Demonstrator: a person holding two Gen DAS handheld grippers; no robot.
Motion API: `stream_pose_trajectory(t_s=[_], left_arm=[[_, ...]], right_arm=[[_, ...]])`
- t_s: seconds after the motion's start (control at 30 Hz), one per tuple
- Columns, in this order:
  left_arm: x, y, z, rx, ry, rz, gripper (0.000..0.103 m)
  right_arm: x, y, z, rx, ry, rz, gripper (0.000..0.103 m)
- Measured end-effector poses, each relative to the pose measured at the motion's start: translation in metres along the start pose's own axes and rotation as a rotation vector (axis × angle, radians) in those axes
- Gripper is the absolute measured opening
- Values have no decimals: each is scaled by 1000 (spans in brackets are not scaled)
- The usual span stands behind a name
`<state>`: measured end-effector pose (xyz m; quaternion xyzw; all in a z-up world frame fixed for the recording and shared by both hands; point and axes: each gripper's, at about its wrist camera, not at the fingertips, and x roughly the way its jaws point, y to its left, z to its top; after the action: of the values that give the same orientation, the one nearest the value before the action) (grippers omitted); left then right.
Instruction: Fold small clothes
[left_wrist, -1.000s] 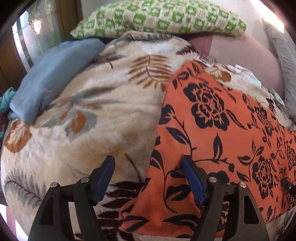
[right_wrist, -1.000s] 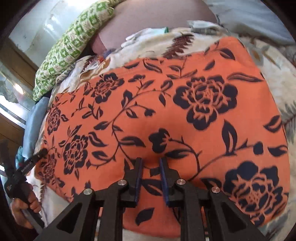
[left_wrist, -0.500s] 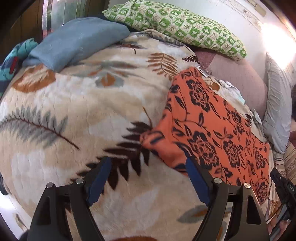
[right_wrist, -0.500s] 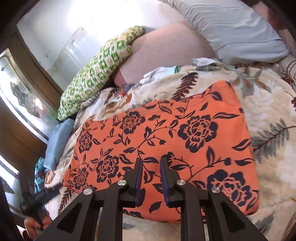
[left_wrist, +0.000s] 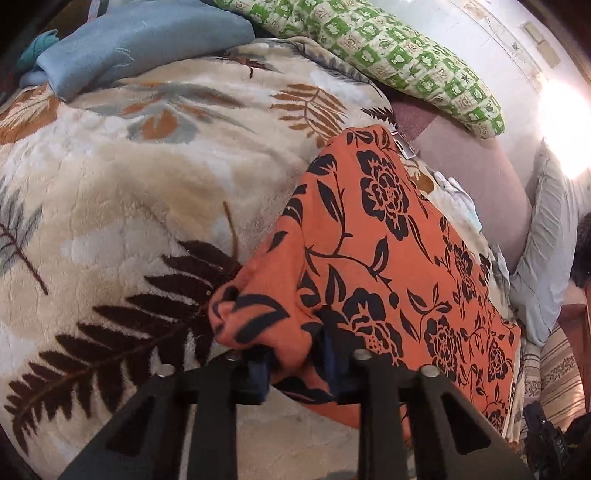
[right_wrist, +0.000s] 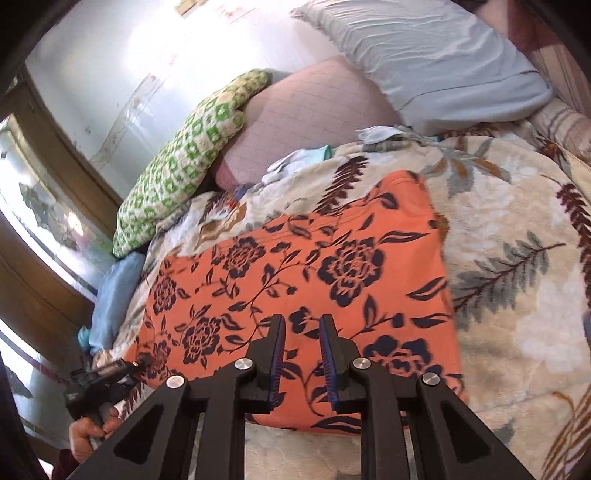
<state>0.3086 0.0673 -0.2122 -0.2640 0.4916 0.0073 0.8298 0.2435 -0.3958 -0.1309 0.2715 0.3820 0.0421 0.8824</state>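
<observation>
An orange cloth with black flowers (left_wrist: 388, 258) lies spread on a cream leaf-print blanket (left_wrist: 129, 192). My left gripper (left_wrist: 295, 363) is shut on the cloth's near left corner, which bunches up between the blue pads. In the right wrist view the same cloth (right_wrist: 303, 280) lies flat. My right gripper (right_wrist: 301, 354) hovers above its near edge with the jaws slightly apart and nothing between them. The left gripper (right_wrist: 138, 363) shows there at the cloth's left corner.
A green checked pillow (left_wrist: 388, 55), a folded blue cloth (left_wrist: 140, 40), a pink cushion (right_wrist: 325, 99) and a pale grey pillow (right_wrist: 436, 59) sit along the bed's far side. Small white and teal garments (right_wrist: 314, 157) lie beyond the orange cloth.
My left gripper closed on the corner of the orange cloth, which now bunches up. My right gripper rose and pulled back from the cloth, jaws a little wider.
</observation>
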Motion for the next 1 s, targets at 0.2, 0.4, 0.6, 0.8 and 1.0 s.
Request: stream_pose_trajectory(t_s=[0.2,0.4,0.6,0.8,1.0], left_arm=[[-42,-48,-6,158,-138,31,10],[-97,-155,-25,409,-246,-50,9],[-97,-280,-91,669,-197,-180,8],[-26,-356,-180,837,-35,-265,8],[34,-353,-214,853,129,-222,11]], right_arm=[[-34,-37,12,129,-97,25,21],[-59,-77,20,270,-148,57,21],[-81,-114,25,372,-199,69,21],[-99,-153,28,459,-251,52,21],[-93,-177,30,519,-218,36,21]])
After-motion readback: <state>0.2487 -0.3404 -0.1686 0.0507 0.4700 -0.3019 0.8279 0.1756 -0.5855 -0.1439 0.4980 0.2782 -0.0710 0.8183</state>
